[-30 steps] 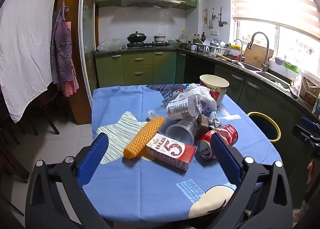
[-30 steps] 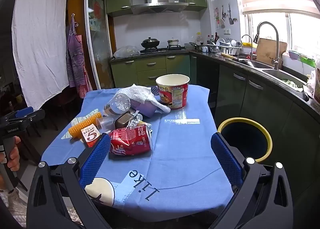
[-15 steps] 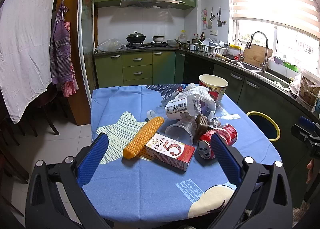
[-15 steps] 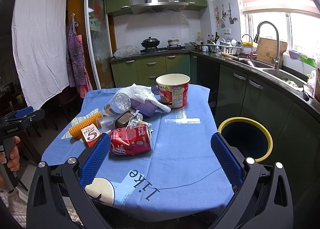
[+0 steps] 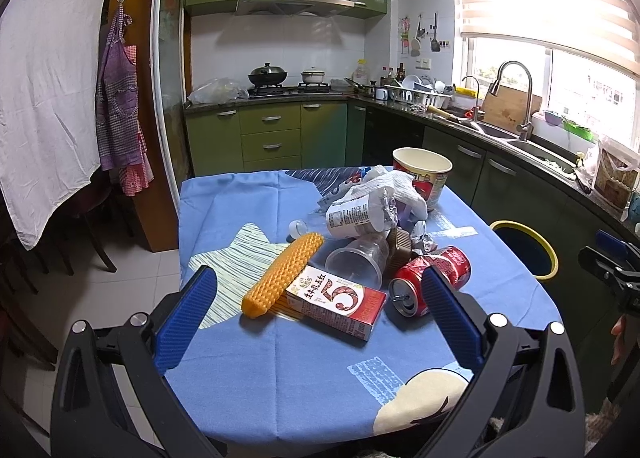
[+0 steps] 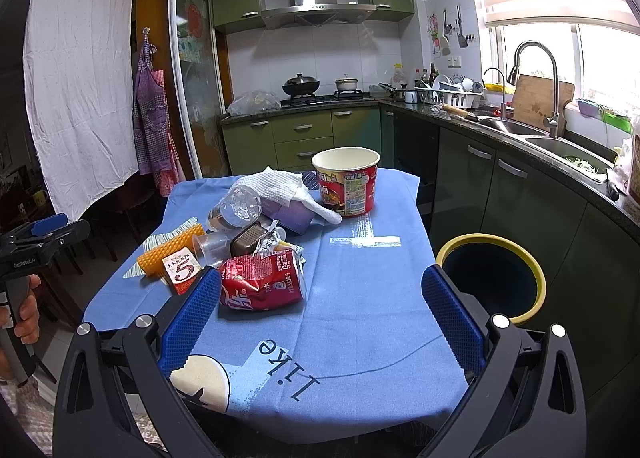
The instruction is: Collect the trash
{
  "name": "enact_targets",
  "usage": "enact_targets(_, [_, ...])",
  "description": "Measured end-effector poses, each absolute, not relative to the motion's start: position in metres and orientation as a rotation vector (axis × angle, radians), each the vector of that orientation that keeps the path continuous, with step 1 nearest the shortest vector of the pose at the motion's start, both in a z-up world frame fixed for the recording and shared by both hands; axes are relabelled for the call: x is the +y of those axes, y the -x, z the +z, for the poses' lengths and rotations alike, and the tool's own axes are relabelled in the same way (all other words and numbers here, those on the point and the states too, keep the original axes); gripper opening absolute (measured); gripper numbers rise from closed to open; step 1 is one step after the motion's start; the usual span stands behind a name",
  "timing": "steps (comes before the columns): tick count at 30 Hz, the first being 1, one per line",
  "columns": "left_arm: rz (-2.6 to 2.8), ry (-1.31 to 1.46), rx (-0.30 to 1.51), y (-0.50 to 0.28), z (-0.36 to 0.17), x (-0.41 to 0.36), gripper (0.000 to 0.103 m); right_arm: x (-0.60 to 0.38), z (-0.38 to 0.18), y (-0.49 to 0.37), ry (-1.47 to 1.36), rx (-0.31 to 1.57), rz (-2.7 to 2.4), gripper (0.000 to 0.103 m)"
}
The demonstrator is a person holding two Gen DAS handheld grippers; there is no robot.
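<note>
A pile of trash lies on the blue-clothed table [image 5: 248,370]: a crushed red cola can [image 5: 430,280] [image 6: 262,284], a red-and-white milk carton [image 5: 338,300] [image 6: 182,270], an orange ridged tube [image 5: 282,274], a clear plastic cup [image 5: 358,260], a crumpled plastic bottle [image 6: 236,205], a white paper towel [image 6: 280,185] and a red noodle bowl [image 6: 346,181] [image 5: 424,175]. My left gripper [image 5: 318,310] is open, held short of the carton. My right gripper [image 6: 316,310] is open, its left finger [image 6: 188,318] just in front of the can.
A dark bin with a yellow rim [image 6: 492,278] [image 5: 524,246] stands on the floor right of the table. Green cabinets, a sink counter [image 6: 540,141] and a stove line the back and right. Chairs [image 5: 92,225] and a white sheet are on the left.
</note>
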State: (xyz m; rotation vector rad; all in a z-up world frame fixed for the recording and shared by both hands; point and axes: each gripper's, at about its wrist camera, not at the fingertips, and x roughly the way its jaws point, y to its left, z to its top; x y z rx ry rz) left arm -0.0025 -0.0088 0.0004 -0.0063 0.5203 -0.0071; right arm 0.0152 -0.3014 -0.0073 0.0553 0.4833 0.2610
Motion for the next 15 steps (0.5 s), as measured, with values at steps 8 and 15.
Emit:
enact_targets(8, [-0.016, 0.005, 0.519, 0.0044, 0.0013, -0.0081, 0.097, -0.3014, -0.0071, -0.0152, -0.057, 0.484, 0.262, 0.099])
enact_targets(15, [-0.021, 0.001, 0.524, 0.0025, -0.0003, -0.0101, 0.097, -0.3015, -0.0071, -0.0154, -0.057, 0.485, 0.262, 0.099])
